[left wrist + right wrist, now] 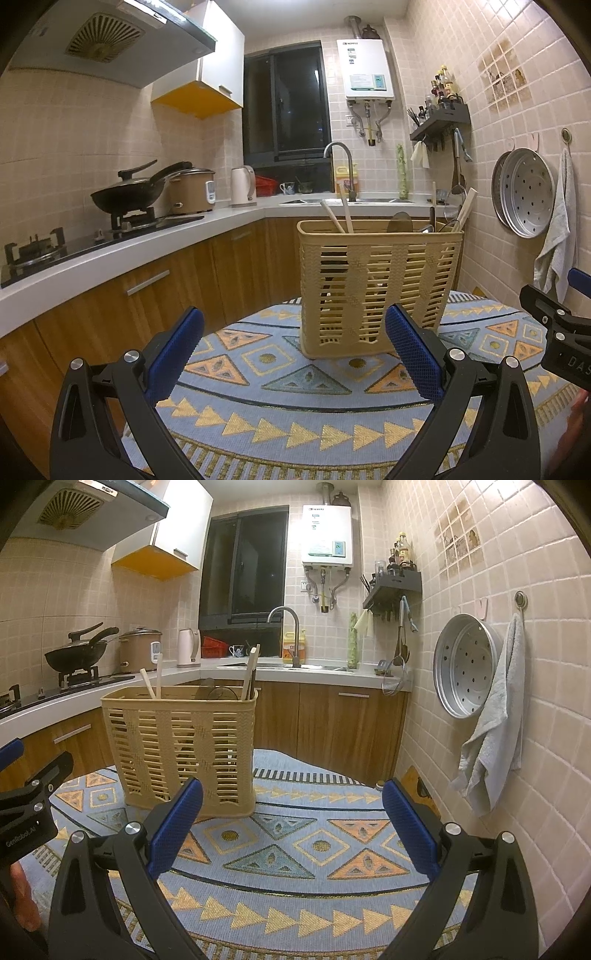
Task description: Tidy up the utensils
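A beige slatted utensil basket [376, 280] stands upright on a round table with a blue patterned cloth [295, 402]. Pale chopsticks [341, 218], a dark ladle [400, 221] and other utensils stick up out of it. My left gripper [293, 347] hovers just in front of the basket, open with nothing between its blue pads. In the right wrist view the same basket [181, 749] sits ahead to the left, with chopsticks [249, 672] rising at its right end. My right gripper [291, 825] is open and empty over the cloth [295, 849], right of the basket.
A white counter [110, 251] with a gas stove, wok [127, 194], rice cooker and kettle runs along the left. Sink and faucet [343, 166] lie behind the basket. On the tiled right wall hang a steamer tray [465, 664] and a towel [495, 720].
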A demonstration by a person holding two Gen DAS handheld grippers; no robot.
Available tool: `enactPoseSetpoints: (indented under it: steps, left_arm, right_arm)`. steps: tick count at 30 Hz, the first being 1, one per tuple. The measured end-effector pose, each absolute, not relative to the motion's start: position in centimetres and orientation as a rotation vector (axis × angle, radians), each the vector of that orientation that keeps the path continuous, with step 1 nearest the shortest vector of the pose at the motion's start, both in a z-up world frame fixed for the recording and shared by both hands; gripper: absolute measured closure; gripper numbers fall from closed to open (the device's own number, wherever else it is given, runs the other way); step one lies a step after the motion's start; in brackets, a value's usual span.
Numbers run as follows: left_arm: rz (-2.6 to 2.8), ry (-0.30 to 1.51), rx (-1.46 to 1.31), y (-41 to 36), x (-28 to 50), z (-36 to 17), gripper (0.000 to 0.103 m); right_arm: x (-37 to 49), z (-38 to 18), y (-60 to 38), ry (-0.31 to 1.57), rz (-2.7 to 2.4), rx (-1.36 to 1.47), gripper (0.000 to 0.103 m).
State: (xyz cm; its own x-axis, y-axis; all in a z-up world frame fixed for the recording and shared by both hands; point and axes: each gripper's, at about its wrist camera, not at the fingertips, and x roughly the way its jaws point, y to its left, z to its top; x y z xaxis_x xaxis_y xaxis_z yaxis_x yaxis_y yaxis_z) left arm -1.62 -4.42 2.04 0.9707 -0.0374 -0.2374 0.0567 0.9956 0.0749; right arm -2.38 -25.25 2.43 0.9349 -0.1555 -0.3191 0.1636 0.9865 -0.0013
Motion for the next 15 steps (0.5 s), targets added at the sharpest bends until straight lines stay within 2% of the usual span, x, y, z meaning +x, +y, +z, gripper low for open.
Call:
enactPoseSetpoints:
  steps: [15]
  left_arm:
    - [-0.052,0.243,0.079,-4.49,-1.69,2.12,0.008]
  right_arm:
    - [-2.46,2.28,-24.97,0.321,-0.165,0.012,0.01]
